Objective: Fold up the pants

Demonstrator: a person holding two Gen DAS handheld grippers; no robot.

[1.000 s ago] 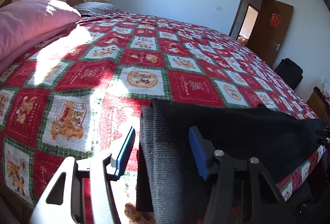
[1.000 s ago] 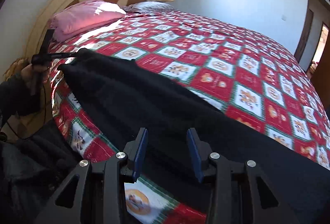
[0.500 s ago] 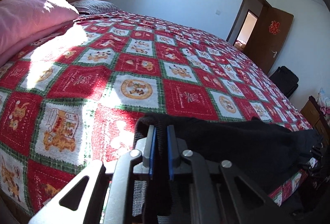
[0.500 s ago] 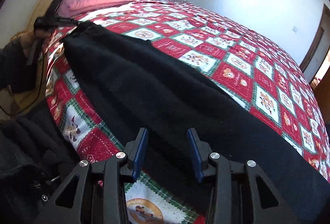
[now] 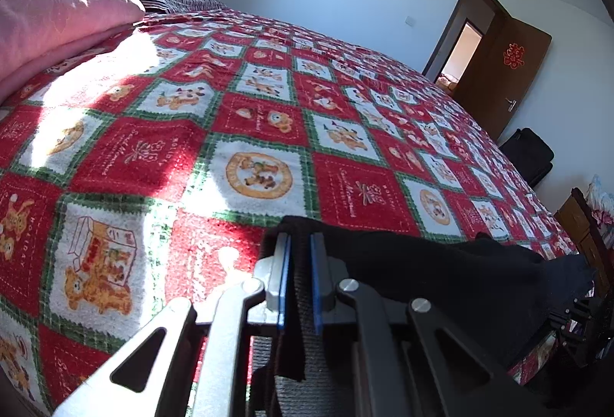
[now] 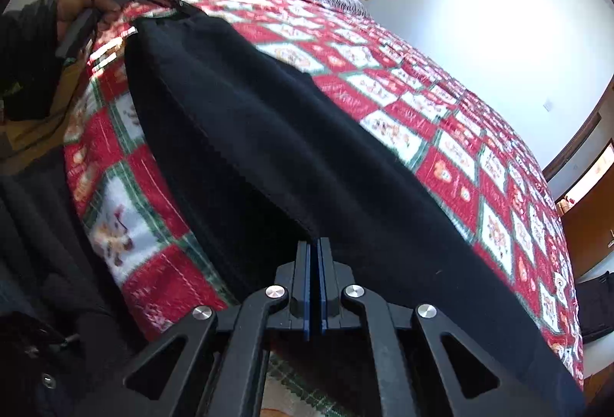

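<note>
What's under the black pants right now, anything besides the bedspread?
Only the red patchwork bedspread shows around and under the black pants, which both hand-held grippers, left and right, pinch at opposite ends. Whatever lies beneath the middle of the fabric is covered.

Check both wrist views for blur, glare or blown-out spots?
Left wrist: sharp; hard sunlight blows out the quilt near the pink pillow; black pants show almost no detail. Right wrist: motion blur smears the quilt pattern; the white wall glares; strong fisheye bending in both.
</note>
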